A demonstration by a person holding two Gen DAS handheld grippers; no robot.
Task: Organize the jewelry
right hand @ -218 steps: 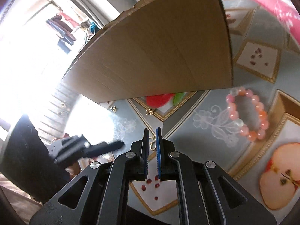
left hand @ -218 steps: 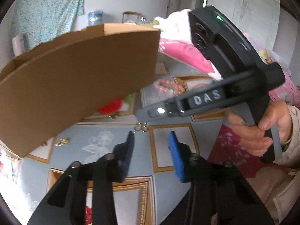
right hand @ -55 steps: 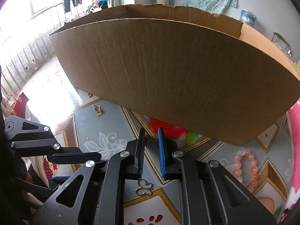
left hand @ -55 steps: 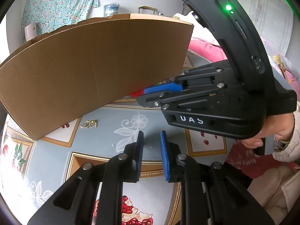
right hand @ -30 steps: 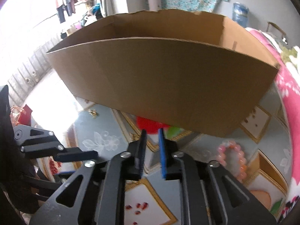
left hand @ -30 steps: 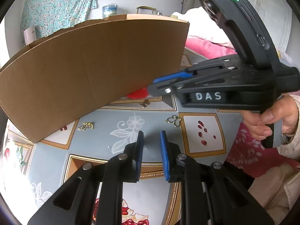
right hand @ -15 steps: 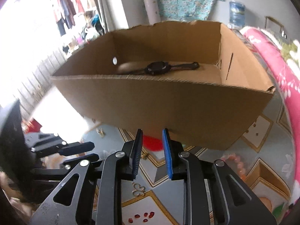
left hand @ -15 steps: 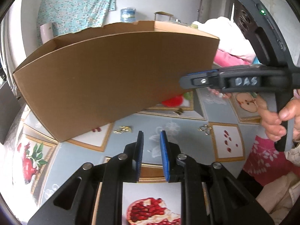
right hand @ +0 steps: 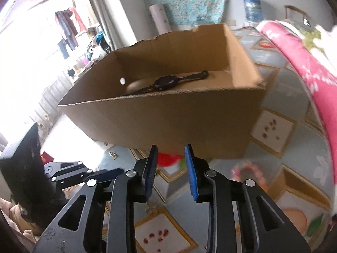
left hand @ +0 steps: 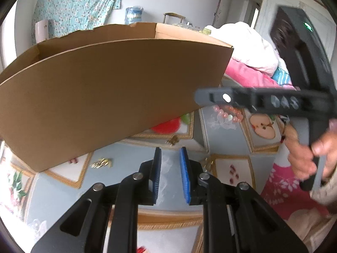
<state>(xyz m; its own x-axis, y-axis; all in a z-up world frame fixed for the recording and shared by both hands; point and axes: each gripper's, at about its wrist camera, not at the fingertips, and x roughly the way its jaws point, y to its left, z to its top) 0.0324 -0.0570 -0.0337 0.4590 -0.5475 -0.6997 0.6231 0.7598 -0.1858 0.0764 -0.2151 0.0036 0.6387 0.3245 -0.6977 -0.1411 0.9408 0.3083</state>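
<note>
The left gripper [left hand: 170, 155] hangs before the box [left hand: 109, 92], jaws slightly apart and empty. The right gripper [right hand: 170, 155] faces the box too, its jaws opening with nothing between them. Gold earrings [left hand: 101, 163] lie just before the box, a bead bracelet [left hand: 228, 113] beside it, a watch [right hand: 166, 83] inside.

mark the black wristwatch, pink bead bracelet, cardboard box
black wristwatch [right hand: 165, 83], right wrist view, on its case
pink bead bracelet [left hand: 226, 113], left wrist view, on its beads
brown cardboard box [right hand: 168, 124], right wrist view, near wall
</note>
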